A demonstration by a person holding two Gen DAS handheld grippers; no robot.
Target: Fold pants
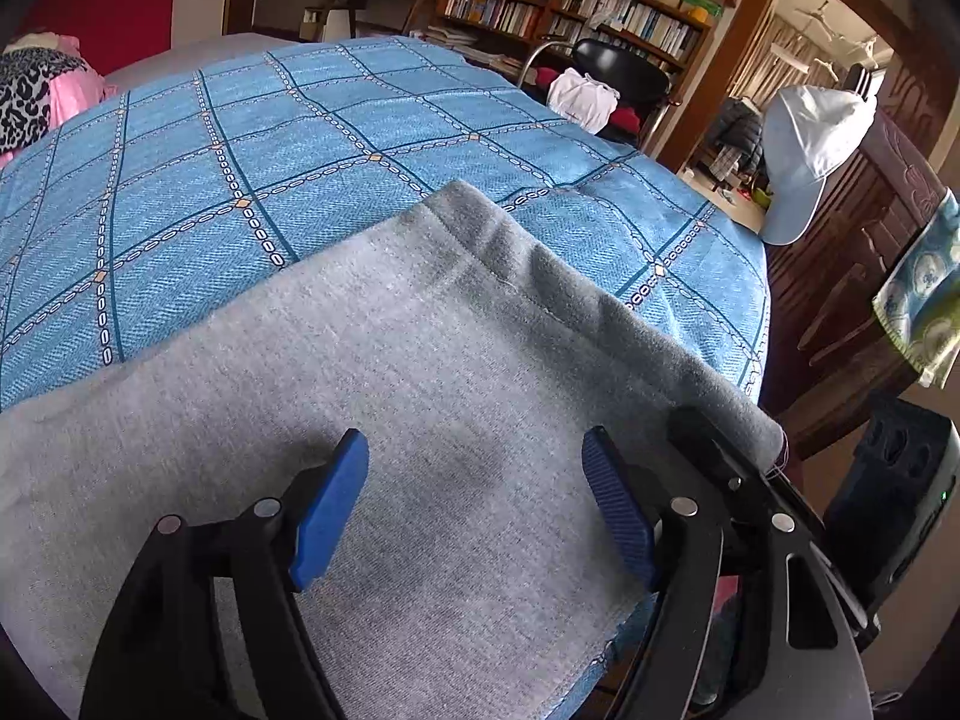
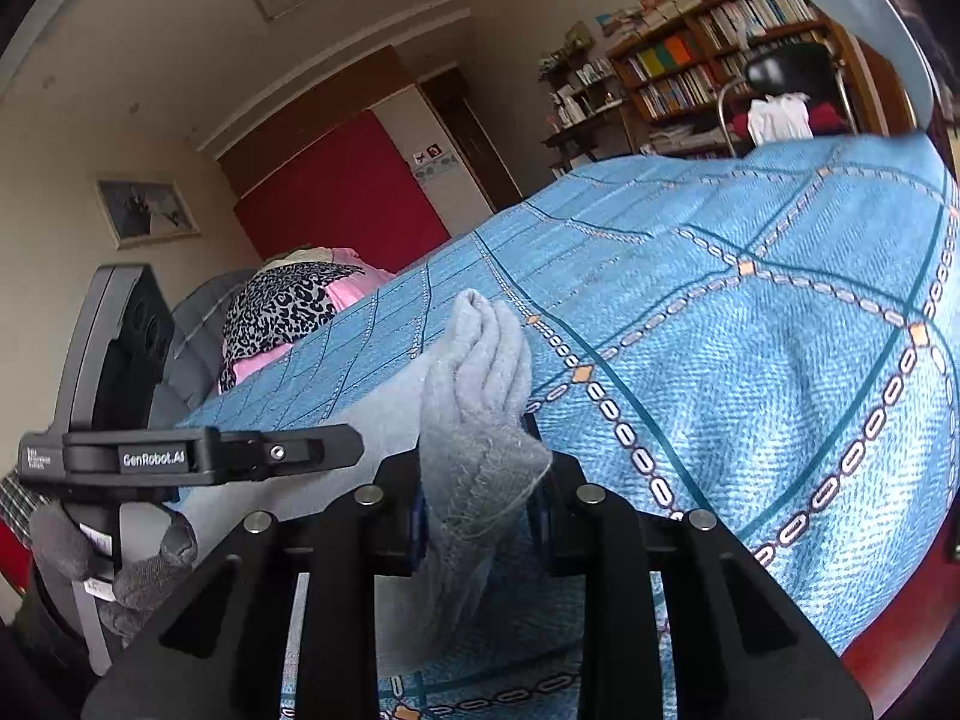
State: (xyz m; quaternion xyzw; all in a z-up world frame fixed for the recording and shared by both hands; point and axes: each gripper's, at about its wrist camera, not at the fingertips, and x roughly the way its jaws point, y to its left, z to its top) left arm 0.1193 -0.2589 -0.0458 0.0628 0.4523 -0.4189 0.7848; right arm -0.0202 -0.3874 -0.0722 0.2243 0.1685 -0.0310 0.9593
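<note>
Grey pants lie flat on a blue checked bedspread. My left gripper hovers over the near part of the pants, open and empty, its blue pads wide apart. My right gripper is shut on a bunched edge of the grey pants at the bed's edge. In the left wrist view the right gripper's black body sits at the pants' right corner. In the right wrist view the left gripper shows at the left, held by a gloved hand.
A leopard-print and pink garment lies at the far left of the bed. A white cap hangs on the dark wooden footboard. A chair with white cloth and bookshelves stand beyond the bed.
</note>
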